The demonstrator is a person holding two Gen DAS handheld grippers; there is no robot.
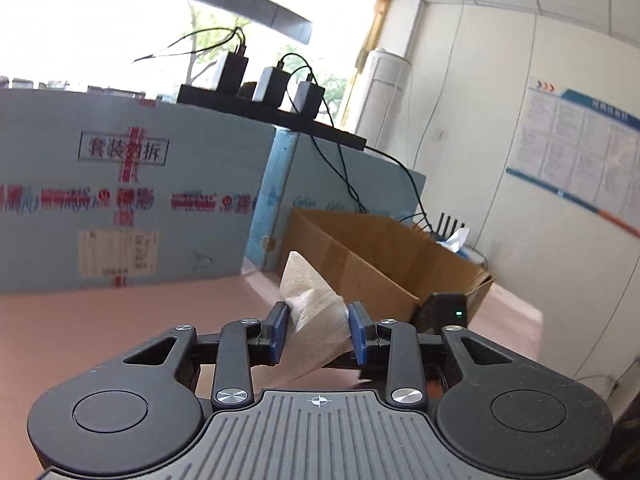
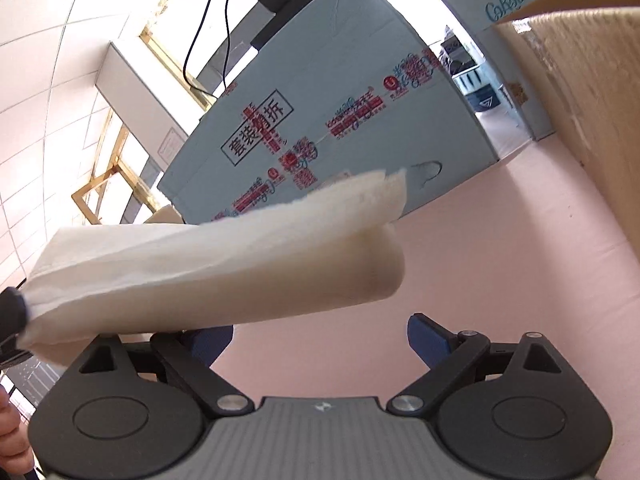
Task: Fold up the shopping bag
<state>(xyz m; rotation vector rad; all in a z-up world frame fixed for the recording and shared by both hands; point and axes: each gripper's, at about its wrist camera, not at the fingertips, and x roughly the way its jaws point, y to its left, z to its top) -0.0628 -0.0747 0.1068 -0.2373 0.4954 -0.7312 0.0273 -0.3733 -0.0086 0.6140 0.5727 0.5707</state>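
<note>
The shopping bag [image 1: 310, 312] is white, textured and folded into a narrow strip. My left gripper [image 1: 320, 326] is shut on one end of it, blue pads pressing both sides, above the pink table [image 1: 120, 320]. In the right wrist view the bag [image 2: 224, 264] hangs in the air as a long folded band, held at its left end by the left gripper's finger [image 2: 12, 308]. My right gripper [image 2: 320, 340] is open and empty just below the bag, its left pad partly hidden behind the cloth.
A large blue-grey carton with red print [image 1: 128, 196] stands at the back of the table. An open brown cardboard box [image 1: 380, 264] stands to the right. A black power strip with chargers [image 1: 272, 100] lies on top of the carton. The pink tabletop [image 2: 500, 260] lies below.
</note>
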